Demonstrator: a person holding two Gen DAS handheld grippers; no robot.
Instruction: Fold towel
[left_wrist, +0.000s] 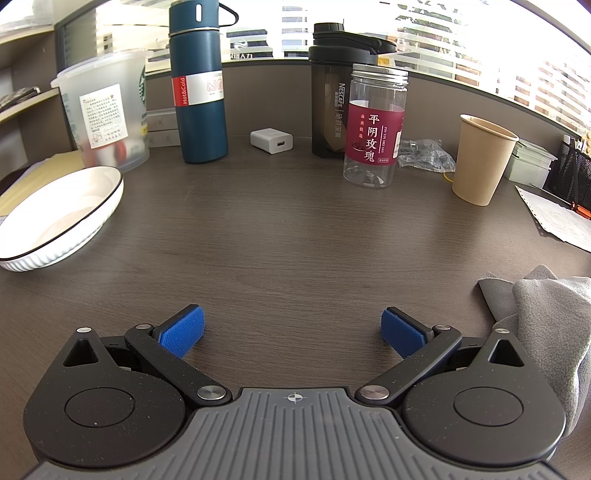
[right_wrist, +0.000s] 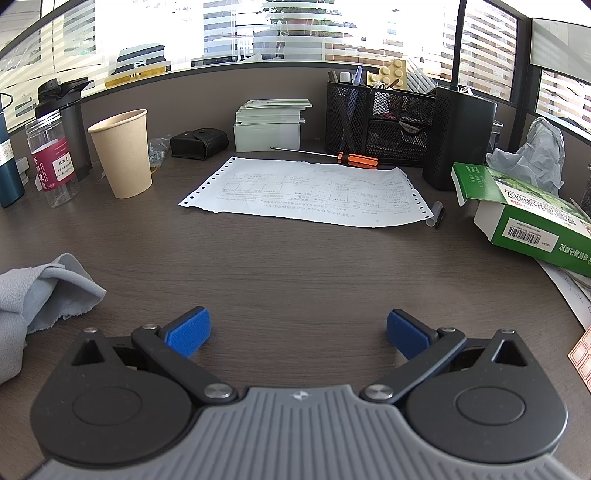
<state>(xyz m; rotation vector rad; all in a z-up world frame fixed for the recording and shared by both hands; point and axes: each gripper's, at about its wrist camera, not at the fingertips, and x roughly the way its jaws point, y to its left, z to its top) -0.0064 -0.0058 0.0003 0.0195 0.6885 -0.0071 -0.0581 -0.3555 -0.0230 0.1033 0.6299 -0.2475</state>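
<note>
A crumpled grey towel (left_wrist: 546, 317) lies on the dark wood desk, at the right edge of the left wrist view. The same towel (right_wrist: 40, 295) shows at the left edge of the right wrist view, so it sits between the two grippers. My left gripper (left_wrist: 293, 332) is open over bare desk, with the towel to the right of its right finger. My right gripper (right_wrist: 298, 332) is open too, and the towel lies to the left of its left finger. Neither gripper touches the cloth.
Ahead of the left gripper stand a white bowl (left_wrist: 55, 218), a blue flask (left_wrist: 199, 81), a clear jar (left_wrist: 375, 125) and a paper cup (left_wrist: 480, 158). Ahead of the right gripper lie a printed sheet (right_wrist: 306, 192), a screwdriver (right_wrist: 354, 159), a mesh organiser (right_wrist: 380, 122) and a green box (right_wrist: 528, 214).
</note>
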